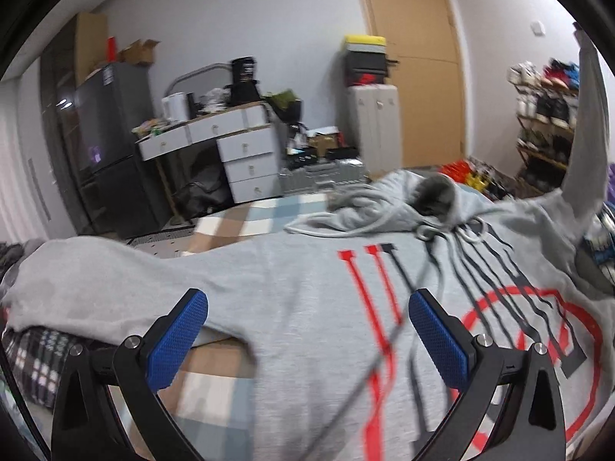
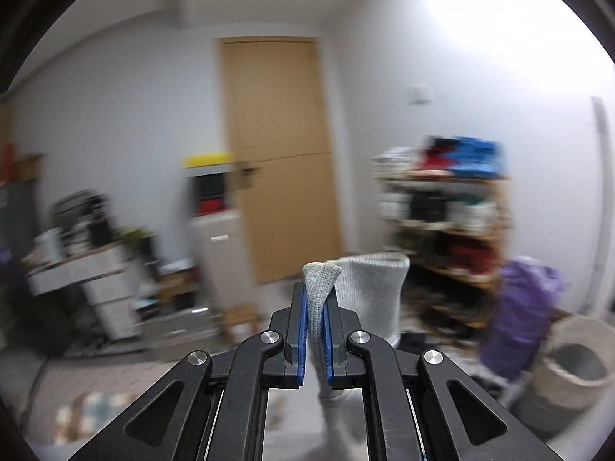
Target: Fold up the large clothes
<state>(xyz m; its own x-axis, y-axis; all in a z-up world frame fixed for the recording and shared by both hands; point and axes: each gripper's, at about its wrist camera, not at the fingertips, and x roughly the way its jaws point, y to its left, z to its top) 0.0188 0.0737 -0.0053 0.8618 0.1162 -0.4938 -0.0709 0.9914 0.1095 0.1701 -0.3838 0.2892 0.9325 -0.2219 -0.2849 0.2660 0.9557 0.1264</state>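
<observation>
A grey hoodie [image 1: 292, 292] with red and black print lies spread on a checked bed cover [image 1: 269, 211], hood and drawstrings at the far side. My left gripper [image 1: 307, 307] hovers open just above its chest, blue pads wide apart with nothing between them. One grey sleeve [image 1: 588, 115] is pulled up high at the right edge of the left wrist view. In the right wrist view my right gripper [image 2: 316, 303] is shut on the ribbed sleeve cuff [image 2: 321, 288], held up in the air; the rest of the cuff [image 2: 373, 288] bulges out to the right of the fingers.
A white drawer desk [image 1: 230, 142] piled with clutter and a dark fridge [image 1: 103, 146] stand at the back left. A wooden door [image 1: 415, 61], grey cabinet [image 1: 373, 123] and shoe rack [image 1: 546, 115] are behind. A purple bag [image 2: 519, 315] and woven basket [image 2: 569, 368] sit right.
</observation>
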